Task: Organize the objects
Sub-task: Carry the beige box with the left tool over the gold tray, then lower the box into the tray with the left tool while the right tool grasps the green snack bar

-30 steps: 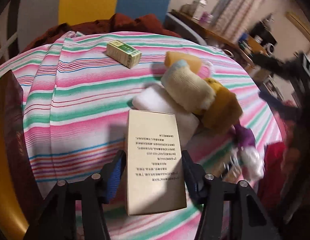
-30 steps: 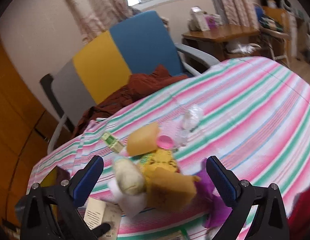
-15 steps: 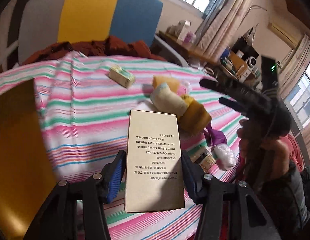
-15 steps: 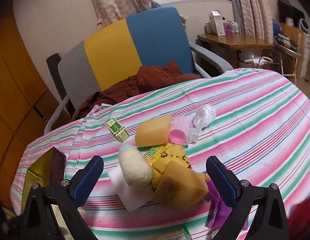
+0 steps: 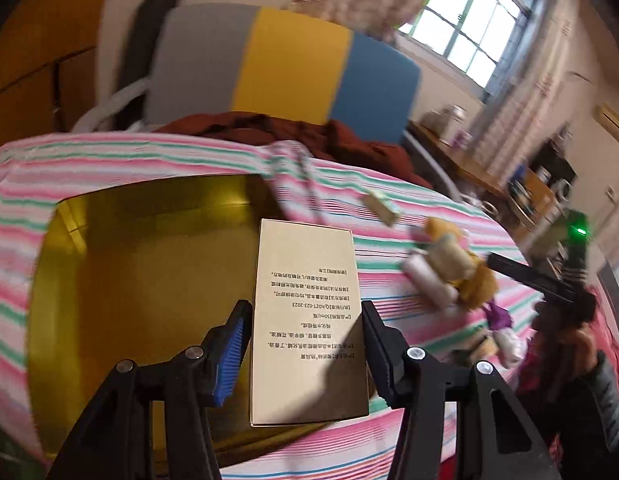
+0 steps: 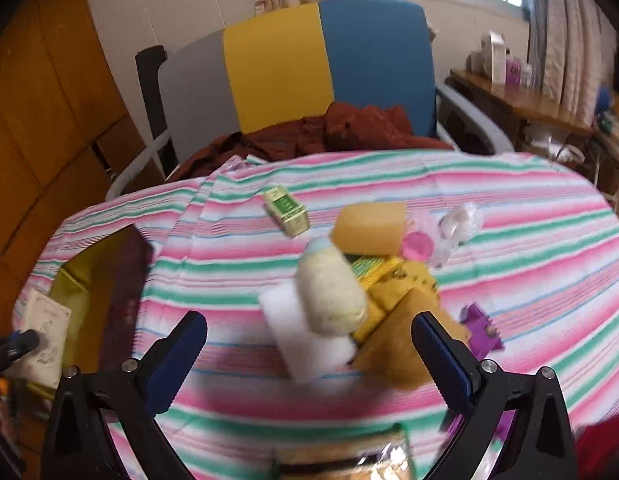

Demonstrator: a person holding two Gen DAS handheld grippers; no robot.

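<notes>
Tall beige cardboard carton was clamped in left hand-held gripper above open yellow box on striped-cloth bench, while right hand-held gripper gaped wide over cluttered sponge pile.

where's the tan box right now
In the left wrist view the tan box is clamped in the left gripper, held over the open yellow bin at the table's left end.
</notes>
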